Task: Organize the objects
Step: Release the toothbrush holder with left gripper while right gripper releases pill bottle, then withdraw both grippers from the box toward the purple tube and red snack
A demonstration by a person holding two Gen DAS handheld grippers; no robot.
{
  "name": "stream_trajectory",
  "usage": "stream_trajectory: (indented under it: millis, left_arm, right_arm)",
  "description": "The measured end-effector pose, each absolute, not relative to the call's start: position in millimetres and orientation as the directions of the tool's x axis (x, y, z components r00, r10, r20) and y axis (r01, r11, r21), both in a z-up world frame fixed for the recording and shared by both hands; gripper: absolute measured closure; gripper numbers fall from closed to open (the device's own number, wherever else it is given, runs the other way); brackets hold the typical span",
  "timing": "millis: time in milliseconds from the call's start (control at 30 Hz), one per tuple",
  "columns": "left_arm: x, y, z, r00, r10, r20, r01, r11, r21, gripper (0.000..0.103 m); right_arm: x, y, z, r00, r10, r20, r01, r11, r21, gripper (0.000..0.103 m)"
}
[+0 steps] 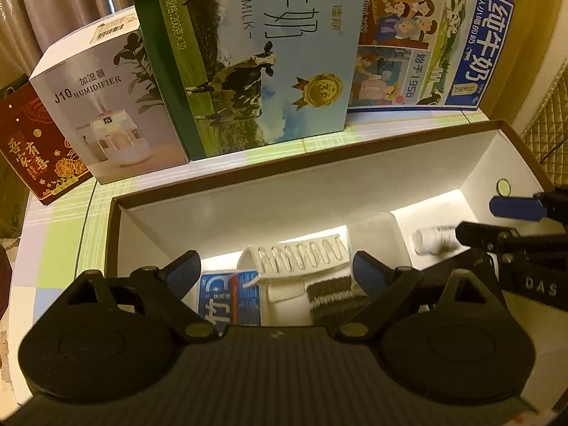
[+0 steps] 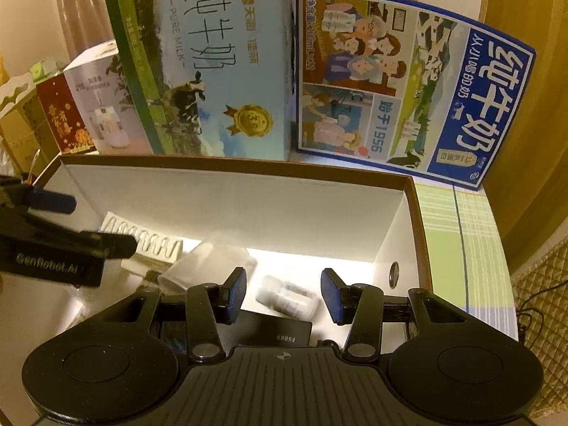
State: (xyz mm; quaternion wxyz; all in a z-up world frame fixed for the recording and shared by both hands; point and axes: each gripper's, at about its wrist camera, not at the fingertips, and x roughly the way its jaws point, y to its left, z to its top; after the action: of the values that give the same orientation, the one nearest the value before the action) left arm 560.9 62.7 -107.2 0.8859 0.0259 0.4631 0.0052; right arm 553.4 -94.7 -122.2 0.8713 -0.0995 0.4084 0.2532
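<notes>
Progress: several items already lie inside the open box (image 1: 493, 149); none is visible loose on the table, so the sorting looks mostly done as far as the views show.
Contents: a ridged white tray (image 1: 298, 254), a blue packet (image 1: 230, 298), a striped sock (image 1: 333, 301), a clear cup (image 2: 209, 259) and a small white bottle (image 2: 287, 296).
Left gripper (image 1: 277, 269): jaws apart, empty, above the tray end.
Right gripper (image 2: 284, 293): jaws apart, empty, straddling the bottle without touching it.
Surface: table (image 1: 64, 234) under a pale checked cloth.
Room: two milk cartons (image 2: 213, 71), a humidifier box (image 1: 106, 106) and a red box (image 1: 39, 142) stand behind; curtains (image 1: 53, 0) beyond.
</notes>
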Motion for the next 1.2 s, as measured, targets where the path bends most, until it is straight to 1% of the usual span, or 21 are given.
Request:
stream_trajectory:
  millis: [100, 133, 200, 367, 467, 700, 1200]
  left_arm:
    - [557, 63, -105, 0.570, 0.028, -0.822, 0.012, 0.999, 0.042, 0.012]
    - [555, 63, -104, 0.570, 0.025, -0.821, 0.012, 0.999, 0.039, 0.011]
    - [551, 62, -102, 0.570, 0.022, -0.821, 0.013, 0.999, 0.035, 0.010]
    - [540, 61, -98, 0.567, 0.026, -0.824, 0.012, 0.999, 0.040, 0.009]
    - [533, 61, -95, 0.564, 0.036, -0.825, 0.003, 0.999, 0.045, 0.008]
    - [513, 60, -81, 0.568, 0.029, -0.823, -0.005, 1.000, 0.031, 0.006]
    - [463, 51, -50, 0.575, 0.008, -0.818, -0.024, 1.000, -0.007, 0.006]
  right_arm:
    - [549, -97, -119, 0.527, 0.391, -0.755, -0.537, 0.841, 0.060, 0.040]
    - [547, -97, -118, 0.530, 0.392, -0.752, -0.539, 0.840, 0.058, 0.038]
    - [542, -97, -116, 0.532, 0.388, -0.752, -0.543, 0.838, 0.048, 0.032]
    - [533, -105, -112, 0.513, 0.399, -0.760, -0.528, 0.845, 0.087, 0.020]
    - [526, -110, -108, 0.510, 0.408, -0.757, -0.521, 0.847, 0.105, 0.016]
    - [509, -124, -94, 0.512, 0.419, -0.750, -0.493, 0.858, 0.142, 0.012]
    - [468, -148, -66, 0.536, 0.437, -0.722, -0.454, 0.871, 0.190, 0.011]
